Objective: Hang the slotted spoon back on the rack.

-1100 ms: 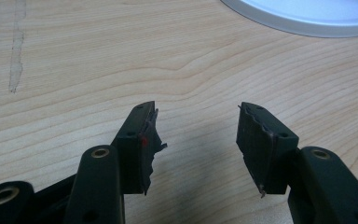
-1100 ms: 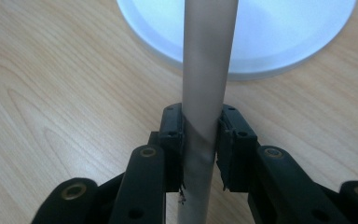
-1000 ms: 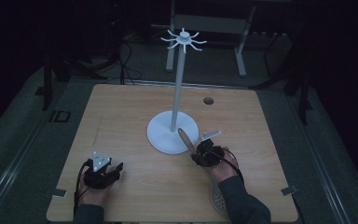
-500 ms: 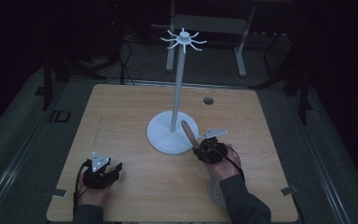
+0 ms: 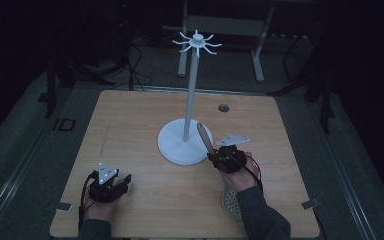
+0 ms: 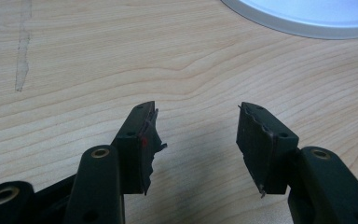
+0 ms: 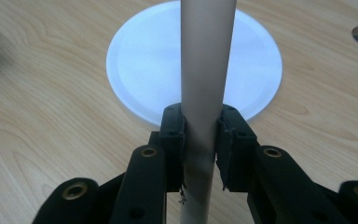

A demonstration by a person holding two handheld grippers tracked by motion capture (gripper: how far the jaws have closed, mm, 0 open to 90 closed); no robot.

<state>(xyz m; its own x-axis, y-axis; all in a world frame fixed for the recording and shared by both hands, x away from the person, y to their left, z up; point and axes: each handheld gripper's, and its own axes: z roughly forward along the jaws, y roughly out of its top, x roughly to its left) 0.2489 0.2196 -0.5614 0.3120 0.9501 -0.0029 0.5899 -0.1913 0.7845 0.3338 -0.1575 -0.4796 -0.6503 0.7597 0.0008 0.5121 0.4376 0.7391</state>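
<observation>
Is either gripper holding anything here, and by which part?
The right gripper is shut on a utensil's handle; its perforated head lies under the wrist. The left gripper is open, holding nothing.

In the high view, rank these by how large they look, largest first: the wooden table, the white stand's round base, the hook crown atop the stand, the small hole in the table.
1. Wooden table
2. Round base
3. Hook crown, which sits nearer the camera
4. Hole

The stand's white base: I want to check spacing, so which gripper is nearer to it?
Right. The right gripper, shut on a utensil handle, sits beside the white base; the left gripper rests farther off, near the table's front-left.
</observation>
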